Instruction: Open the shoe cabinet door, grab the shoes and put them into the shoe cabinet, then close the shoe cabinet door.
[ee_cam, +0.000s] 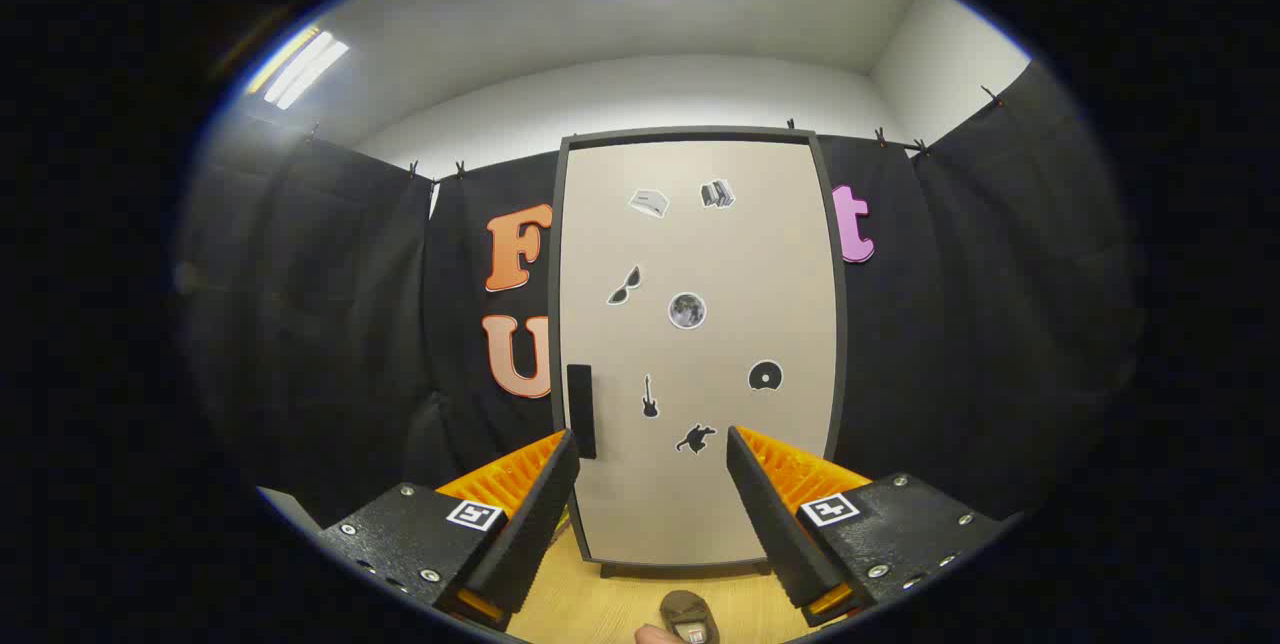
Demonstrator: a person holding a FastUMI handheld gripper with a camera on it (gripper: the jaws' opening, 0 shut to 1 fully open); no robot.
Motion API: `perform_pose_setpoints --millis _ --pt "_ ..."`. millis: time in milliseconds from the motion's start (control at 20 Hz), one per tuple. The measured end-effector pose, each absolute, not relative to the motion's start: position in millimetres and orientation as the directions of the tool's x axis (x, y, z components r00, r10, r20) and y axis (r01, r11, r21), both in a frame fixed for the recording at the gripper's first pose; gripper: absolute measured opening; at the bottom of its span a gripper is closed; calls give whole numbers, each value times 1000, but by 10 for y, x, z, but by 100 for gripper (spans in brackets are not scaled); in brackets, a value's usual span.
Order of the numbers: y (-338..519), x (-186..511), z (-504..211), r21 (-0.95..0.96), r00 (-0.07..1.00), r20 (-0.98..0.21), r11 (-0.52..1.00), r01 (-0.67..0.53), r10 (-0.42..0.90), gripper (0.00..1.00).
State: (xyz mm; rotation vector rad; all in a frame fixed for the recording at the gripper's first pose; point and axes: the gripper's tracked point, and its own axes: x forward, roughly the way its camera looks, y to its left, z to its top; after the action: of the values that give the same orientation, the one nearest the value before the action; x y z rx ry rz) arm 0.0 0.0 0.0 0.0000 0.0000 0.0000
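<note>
Your gripper has its fingers spread apart with nothing between them, aimed at the shoe cabinet straight ahead. Its door is closed, with the dark handle just above your left finger. A shoe lies on the wooden floor below, between the fingers.

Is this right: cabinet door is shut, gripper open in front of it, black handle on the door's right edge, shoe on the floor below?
Not quite. The gripper view shows the black handle on the left edge of the cabinet door, next to the left finger. The rest holds: door shut, gripper open in front of it, shoe on the floor between the fingers.
</note>
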Motion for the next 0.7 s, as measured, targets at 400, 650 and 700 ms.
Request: perform_pose_setpoints --millis 400,650,700 --pt "20 -57 -70 24 998 -17 998 -56 56 93" --pt "158 34 -62 31 997 -17 997 -76 77 93" --pt "195 69 -68 34 996 -17 996 -82 83 93"
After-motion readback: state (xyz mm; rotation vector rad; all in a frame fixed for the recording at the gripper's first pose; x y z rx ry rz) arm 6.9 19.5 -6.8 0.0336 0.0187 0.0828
